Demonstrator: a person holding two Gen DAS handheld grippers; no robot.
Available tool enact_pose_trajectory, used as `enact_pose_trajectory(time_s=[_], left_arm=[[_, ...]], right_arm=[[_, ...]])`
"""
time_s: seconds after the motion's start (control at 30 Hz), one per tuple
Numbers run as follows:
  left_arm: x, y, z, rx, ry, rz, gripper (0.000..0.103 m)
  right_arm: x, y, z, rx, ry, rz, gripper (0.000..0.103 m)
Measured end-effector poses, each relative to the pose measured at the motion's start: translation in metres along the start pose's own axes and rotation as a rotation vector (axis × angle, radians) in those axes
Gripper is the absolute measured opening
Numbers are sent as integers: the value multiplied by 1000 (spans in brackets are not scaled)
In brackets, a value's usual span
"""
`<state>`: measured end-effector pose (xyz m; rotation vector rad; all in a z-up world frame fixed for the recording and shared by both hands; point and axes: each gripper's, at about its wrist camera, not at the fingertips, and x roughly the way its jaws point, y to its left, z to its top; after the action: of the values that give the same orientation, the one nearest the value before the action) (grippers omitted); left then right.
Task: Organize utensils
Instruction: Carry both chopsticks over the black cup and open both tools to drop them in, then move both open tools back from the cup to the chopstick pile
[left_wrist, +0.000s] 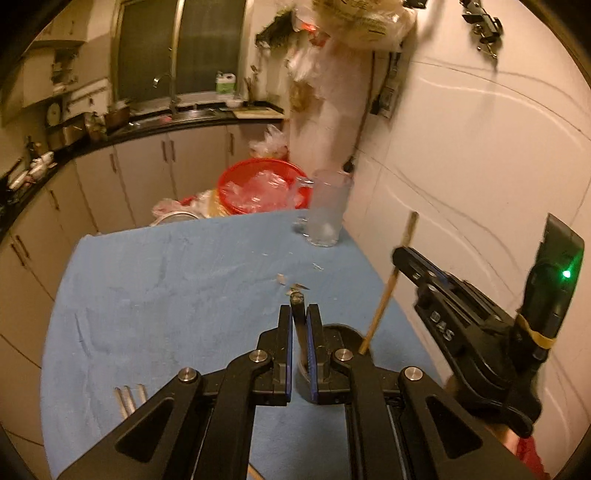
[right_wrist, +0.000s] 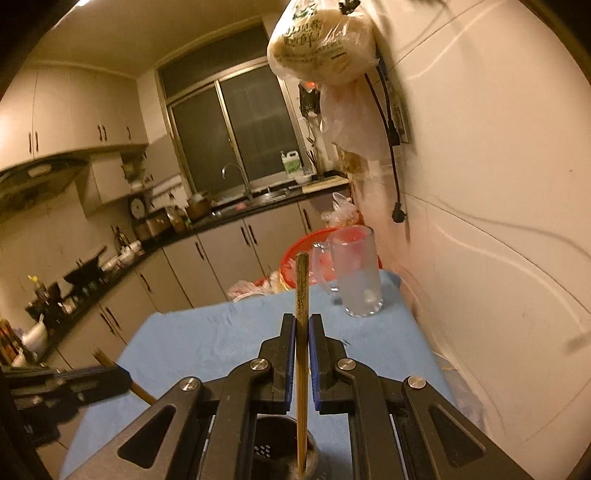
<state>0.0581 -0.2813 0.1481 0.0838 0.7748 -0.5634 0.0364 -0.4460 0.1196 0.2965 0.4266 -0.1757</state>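
Left gripper (left_wrist: 299, 314) clamped on a slim dark utensil (left_wrist: 296, 300), only its tip showing past the fingertips, kind not clear from the left wrist view. Directly below and behind the jaws, a dark round utensil holder (left_wrist: 341, 330) on the blue-cloth surface (left_wrist: 166, 280).

Right gripper (right_wrist: 302, 323) clamped on a wooden chopstick (right_wrist: 302, 288), held nearly upright, upper end dark and patterned, lower end reaching down into the utensil holder (right_wrist: 275, 443), whose perforated bottom shows through the opening. Seen from the left wrist camera as well: right gripper (left_wrist: 400, 258) pinching the chopstick (left_wrist: 384, 302) at mid-length, stick tilted, bottom end inside the holder's rim.

Metal fork tines (left_wrist: 129, 397) lying on the cloth near the left edge of the left gripper's frame. A second wooden stick (right_wrist: 122, 376) held in the left gripper (right_wrist: 110, 376), seen at the lower left of the right wrist view. Frosted glass mug (right_wrist: 356, 273) at the far right corner of the surface, close to the wall. Red basin (left_wrist: 258, 188) beyond the far edge, holding clear plastic. Small scraps (left_wrist: 291, 286) scattered on the cloth just ahead of the left gripper.
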Motion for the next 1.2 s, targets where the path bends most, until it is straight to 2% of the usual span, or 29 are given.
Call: enact_pose_trajectory(time_s=[0.4, 1.2], left_arm=[[7, 10, -5, -25, 15, -2, 10], [-3, 17, -3, -38, -8, -3, 10]], right_arm=[[-3, 19, -15, -84, 7, -39, 10], [-9, 21, -9, -90, 3, -48, 13]])
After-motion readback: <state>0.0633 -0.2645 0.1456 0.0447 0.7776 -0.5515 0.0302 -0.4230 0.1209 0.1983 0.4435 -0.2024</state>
